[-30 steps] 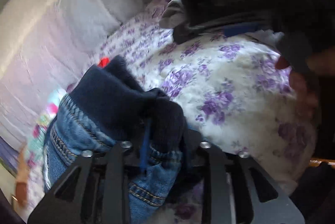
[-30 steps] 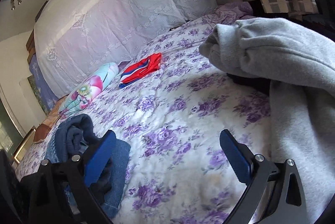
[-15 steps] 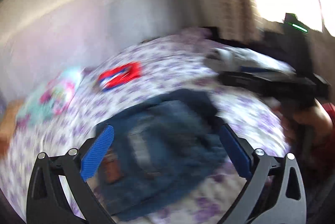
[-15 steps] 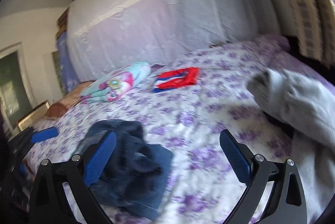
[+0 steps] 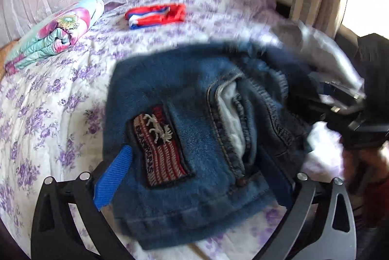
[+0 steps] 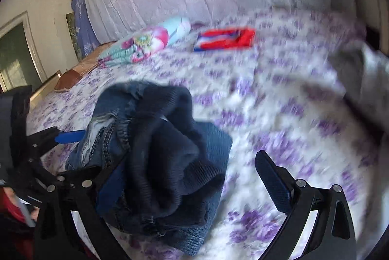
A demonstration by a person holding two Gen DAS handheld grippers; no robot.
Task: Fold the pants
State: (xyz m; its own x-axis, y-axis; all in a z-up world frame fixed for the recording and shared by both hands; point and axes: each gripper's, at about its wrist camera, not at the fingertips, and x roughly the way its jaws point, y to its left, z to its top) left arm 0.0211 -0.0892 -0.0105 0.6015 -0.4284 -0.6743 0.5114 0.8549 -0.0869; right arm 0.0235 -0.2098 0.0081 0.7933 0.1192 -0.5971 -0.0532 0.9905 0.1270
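Bed (image 5: 60,94): floral cover, carrying everything.
Pants (image 5: 194,138): folded denim bundle lying near its front edge; dark ribbed waistband (image 6: 165,138) bunched, wants tucking flat.
Left gripper (image 5: 192,177): fingers spread, straddling the bundle.
Right gripper (image 6: 192,175): fingers spread, gripping nothing.

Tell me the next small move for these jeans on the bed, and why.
Probably bring the right gripper down and close it on the dark ribbed waistband to pull it flat. The jeans lie in a rough bundle on the floral bedspread, with that waistband bunched up on top, and both grippers, the left gripper included, are open and holding nothing.
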